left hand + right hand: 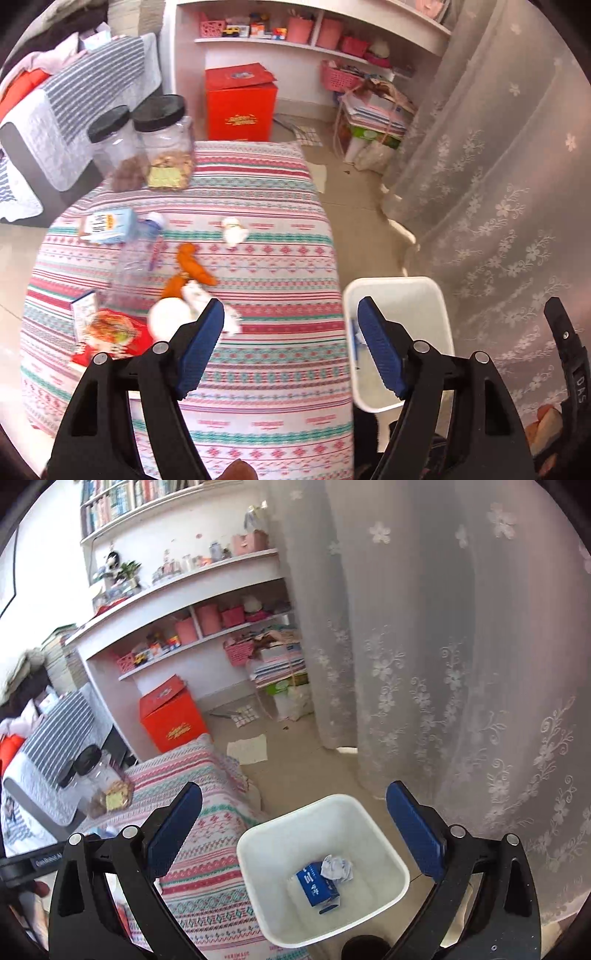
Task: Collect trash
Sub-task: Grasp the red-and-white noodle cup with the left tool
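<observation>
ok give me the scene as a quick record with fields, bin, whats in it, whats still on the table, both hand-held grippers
bin: white bin on the floor beside the table
in bin: blue box, crumpled paper
on table: orange peel, crumpled tissue, plastic bottle, blue-white carton, two black-lidded jars
left hand-held gripper: open, empty
right hand-held gripper: open, empty, above the bin

Pink, teal and white stripes across the tabletop [266, 280] cloth.
White bin [373, 823] holding a blue box [317, 886]; orange wrapper [194, 264]; red carton [240, 107]; black-lidded jars [162, 140].
</observation>
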The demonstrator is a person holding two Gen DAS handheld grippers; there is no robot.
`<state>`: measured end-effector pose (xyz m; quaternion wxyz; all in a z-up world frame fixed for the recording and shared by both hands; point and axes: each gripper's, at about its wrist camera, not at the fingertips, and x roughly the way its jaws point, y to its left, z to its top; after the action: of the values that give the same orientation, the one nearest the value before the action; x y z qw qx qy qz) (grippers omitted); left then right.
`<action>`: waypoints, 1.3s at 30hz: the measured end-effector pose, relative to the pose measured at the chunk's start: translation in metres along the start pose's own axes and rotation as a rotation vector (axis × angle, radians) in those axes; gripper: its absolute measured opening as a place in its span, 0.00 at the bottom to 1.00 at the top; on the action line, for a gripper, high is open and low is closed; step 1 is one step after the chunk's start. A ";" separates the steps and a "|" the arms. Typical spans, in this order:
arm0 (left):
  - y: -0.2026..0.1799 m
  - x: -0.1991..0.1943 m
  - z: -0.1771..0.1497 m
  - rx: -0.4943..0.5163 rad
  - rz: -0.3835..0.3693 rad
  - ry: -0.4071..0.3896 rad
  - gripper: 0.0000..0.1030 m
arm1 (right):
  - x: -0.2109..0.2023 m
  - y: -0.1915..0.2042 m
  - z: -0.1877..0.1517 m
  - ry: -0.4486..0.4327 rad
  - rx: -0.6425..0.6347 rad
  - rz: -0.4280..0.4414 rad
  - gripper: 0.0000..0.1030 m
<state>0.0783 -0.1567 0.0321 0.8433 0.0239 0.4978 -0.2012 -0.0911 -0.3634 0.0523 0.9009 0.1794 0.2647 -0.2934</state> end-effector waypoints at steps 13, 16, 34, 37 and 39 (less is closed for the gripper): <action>0.178 -0.009 -0.080 -0.358 0.084 0.009 0.73 | 0.013 0.083 -0.031 0.166 -0.238 0.179 0.93; 0.186 0.008 -0.091 -0.404 0.072 -0.006 0.73 | 0.017 0.091 -0.038 0.174 -0.267 0.165 0.93; 0.198 0.059 -0.099 -0.440 0.011 -0.010 0.84 | 0.049 0.128 -0.063 0.271 -0.369 0.150 0.93; 0.198 0.062 -0.102 -0.424 0.012 -0.002 0.80 | 0.056 0.131 -0.066 0.305 -0.362 0.160 0.93; 0.196 0.063 -0.103 -0.400 0.012 -0.003 0.72 | 0.058 0.134 -0.069 0.309 -0.369 0.157 0.93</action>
<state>0.0906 0.0278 -0.1041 0.8330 -0.1415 0.5267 -0.0933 0.0067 -0.2527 -0.0140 0.8873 0.0749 0.4336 -0.1383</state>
